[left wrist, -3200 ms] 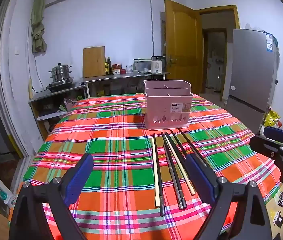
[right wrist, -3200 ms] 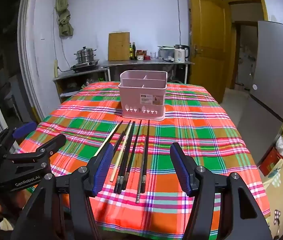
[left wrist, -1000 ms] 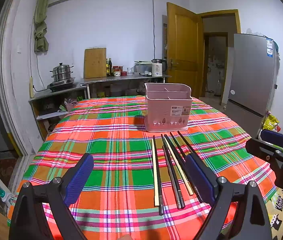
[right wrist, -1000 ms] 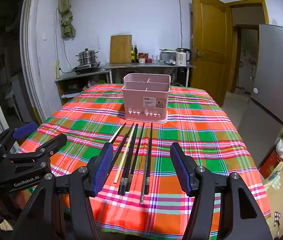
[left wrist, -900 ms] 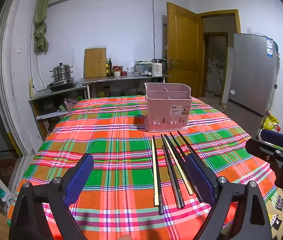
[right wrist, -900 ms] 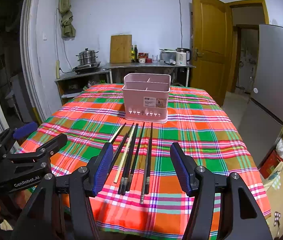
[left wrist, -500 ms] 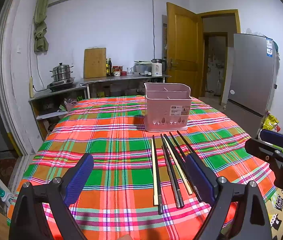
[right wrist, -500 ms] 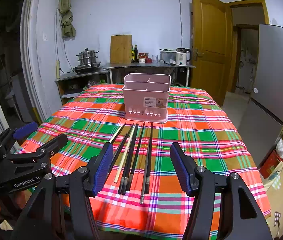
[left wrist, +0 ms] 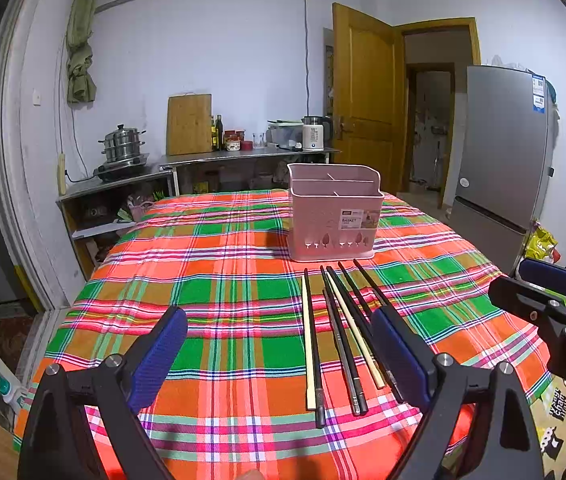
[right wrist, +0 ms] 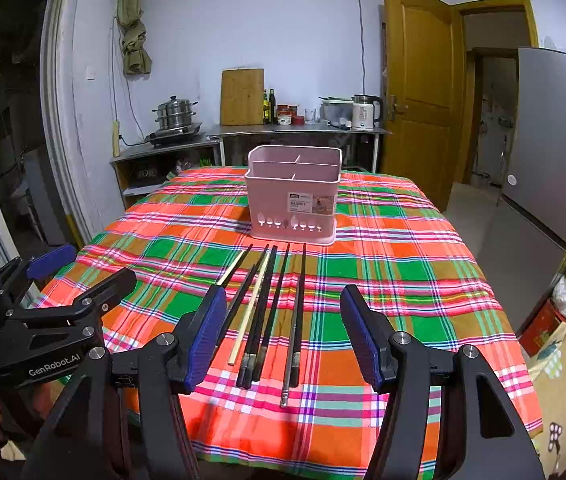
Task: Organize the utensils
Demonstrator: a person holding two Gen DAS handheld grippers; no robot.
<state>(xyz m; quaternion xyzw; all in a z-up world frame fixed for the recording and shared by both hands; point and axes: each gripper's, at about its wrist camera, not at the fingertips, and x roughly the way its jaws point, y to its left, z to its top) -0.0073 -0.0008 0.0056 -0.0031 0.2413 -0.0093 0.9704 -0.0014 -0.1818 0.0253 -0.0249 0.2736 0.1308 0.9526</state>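
Observation:
Several chopsticks (left wrist: 337,328) (right wrist: 267,304), dark ones and pale wooden ones, lie side by side on the plaid tablecloth (left wrist: 219,292) (right wrist: 403,264), pointing at a pink divided utensil basket (left wrist: 333,212) (right wrist: 294,196) that stands upright behind them. My left gripper (left wrist: 279,344) hangs open above the near table edge, its right pad over the rightmost sticks. My right gripper (right wrist: 285,332) is open too, straddling the near ends of the chopsticks from above. Neither holds anything. Each gripper shows at the side of the other's view.
The table's near edge lies just below both grippers. A steel counter (right wrist: 299,130) with a kettle, bottles, a cutting board and a steamer pot stands against the back wall. To the right are a wooden door (left wrist: 367,96) and a grey fridge (left wrist: 503,160).
Almost nothing: both views have shifted very slightly, and the chopsticks and basket lie where they were. Both grippers stay open.

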